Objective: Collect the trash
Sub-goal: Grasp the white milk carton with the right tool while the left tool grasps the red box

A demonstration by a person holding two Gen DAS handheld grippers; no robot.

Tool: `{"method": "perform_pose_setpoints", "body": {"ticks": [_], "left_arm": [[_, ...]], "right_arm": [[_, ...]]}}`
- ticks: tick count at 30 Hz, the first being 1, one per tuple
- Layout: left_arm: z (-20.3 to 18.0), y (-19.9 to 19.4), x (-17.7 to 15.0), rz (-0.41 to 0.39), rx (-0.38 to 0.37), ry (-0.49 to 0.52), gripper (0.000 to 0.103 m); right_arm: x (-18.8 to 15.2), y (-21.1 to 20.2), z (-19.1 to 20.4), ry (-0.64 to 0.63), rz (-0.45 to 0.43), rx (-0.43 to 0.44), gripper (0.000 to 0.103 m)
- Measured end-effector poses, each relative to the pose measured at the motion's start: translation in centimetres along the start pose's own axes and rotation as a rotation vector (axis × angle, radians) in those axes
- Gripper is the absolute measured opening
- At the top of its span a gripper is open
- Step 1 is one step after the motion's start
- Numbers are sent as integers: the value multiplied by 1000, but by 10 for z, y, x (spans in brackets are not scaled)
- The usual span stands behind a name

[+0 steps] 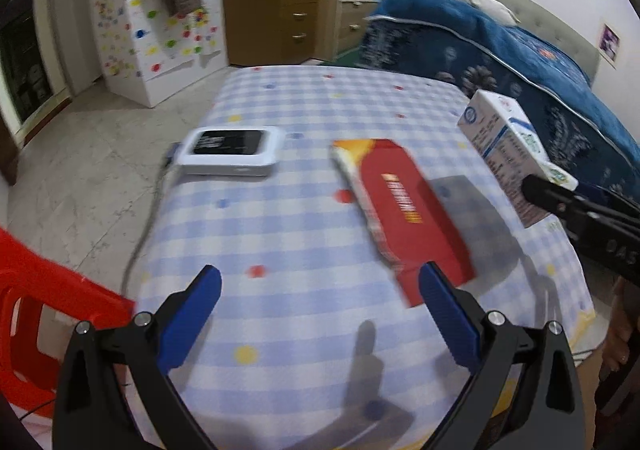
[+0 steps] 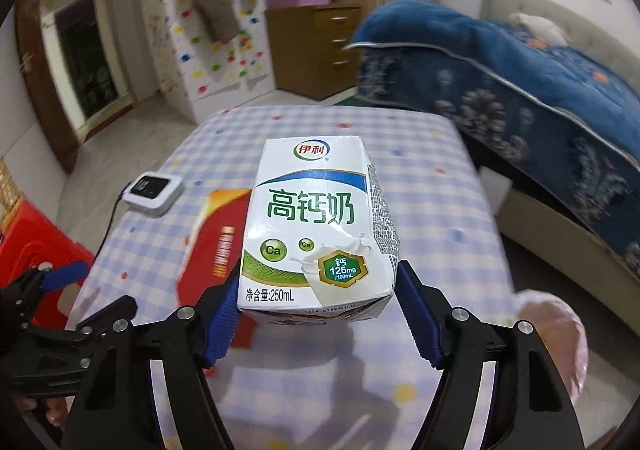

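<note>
The right gripper [image 2: 316,314] clamps a white cardboard milk carton [image 2: 316,226] by its base, above the checked tablecloth [image 2: 436,210]. The left gripper [image 1: 320,314] hangs open near a flat red cardboard box [image 1: 404,210]. Both probably light, crushable; grip broad faces gently.

A white milk carton [image 2: 316,226] with green Chinese lettering and a blue stripe is held off the table, gripped at its lower end. A flat red box [image 1: 404,214] with an orange-and-white end and yellow print lies on the blue-checked tablecloth.
</note>
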State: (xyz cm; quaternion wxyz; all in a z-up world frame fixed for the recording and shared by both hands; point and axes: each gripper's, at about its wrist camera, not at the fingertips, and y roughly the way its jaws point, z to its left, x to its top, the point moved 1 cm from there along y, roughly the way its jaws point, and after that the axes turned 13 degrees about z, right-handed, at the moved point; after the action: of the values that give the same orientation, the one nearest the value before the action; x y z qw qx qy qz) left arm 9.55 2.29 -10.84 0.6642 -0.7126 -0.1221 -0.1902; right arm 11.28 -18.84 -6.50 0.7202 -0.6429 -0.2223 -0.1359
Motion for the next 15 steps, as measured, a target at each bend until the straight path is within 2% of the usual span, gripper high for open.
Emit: {"method": "perform_pose_setpoints", "body": {"ticks": [6, 12, 15], "left_arm": [[-45, 24, 15, 62, -29, 56, 96], [-59, 46, 34, 103, -22, -16, 96], [-61, 56, 40, 118, 12, -45, 96]], "right_arm": [[-14, -19, -36, 87, -28, -7, 72], [-23, -26, -54, 119, -45, -14, 72], [-27, -26, -60, 130, -45, -16, 72]]}}
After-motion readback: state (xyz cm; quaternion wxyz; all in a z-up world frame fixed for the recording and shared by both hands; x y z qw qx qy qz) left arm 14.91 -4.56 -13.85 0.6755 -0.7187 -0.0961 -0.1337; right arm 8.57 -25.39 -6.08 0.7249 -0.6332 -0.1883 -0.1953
